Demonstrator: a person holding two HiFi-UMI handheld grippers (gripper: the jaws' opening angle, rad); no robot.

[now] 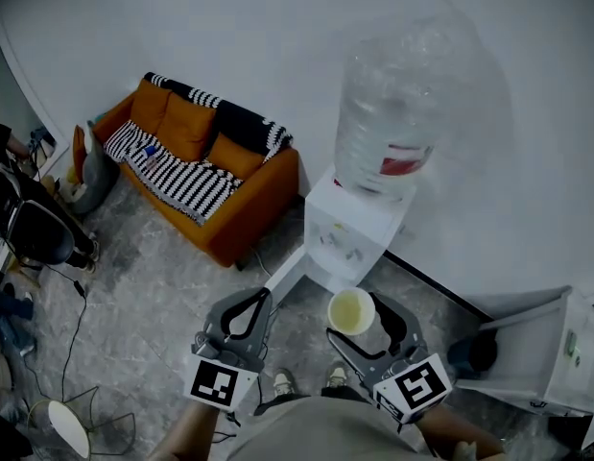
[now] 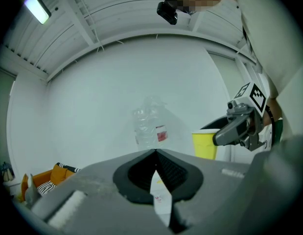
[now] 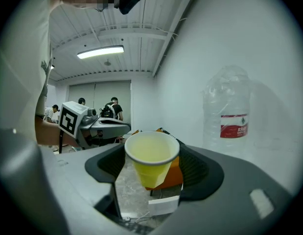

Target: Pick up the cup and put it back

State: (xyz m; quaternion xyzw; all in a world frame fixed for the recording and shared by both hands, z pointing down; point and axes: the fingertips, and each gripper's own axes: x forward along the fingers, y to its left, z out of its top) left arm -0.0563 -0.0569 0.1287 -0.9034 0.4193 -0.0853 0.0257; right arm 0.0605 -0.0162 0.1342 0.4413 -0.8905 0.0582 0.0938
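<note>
A yellow paper cup (image 1: 351,310) with a white rim is held upright in the air, in front of the white water dispenser (image 1: 352,230). My right gripper (image 1: 362,317) is shut on the cup, one jaw on each side. In the right gripper view the cup (image 3: 150,166) sits between the dark pads (image 3: 198,168), and its inside looks empty. My left gripper (image 1: 261,299) hovers to the left of the cup, apart from it, its jaws shut with nothing between them. From the left gripper view, the cup (image 2: 205,144) shows at the right, inside the right gripper (image 2: 238,126).
A large clear water bottle (image 1: 391,104) tops the dispenser. An orange sofa (image 1: 196,157) with a striped throw stands at the left against the wall. A grey open box (image 1: 527,353) stands at the right. Cables and a chair (image 1: 33,229) lie at the far left.
</note>
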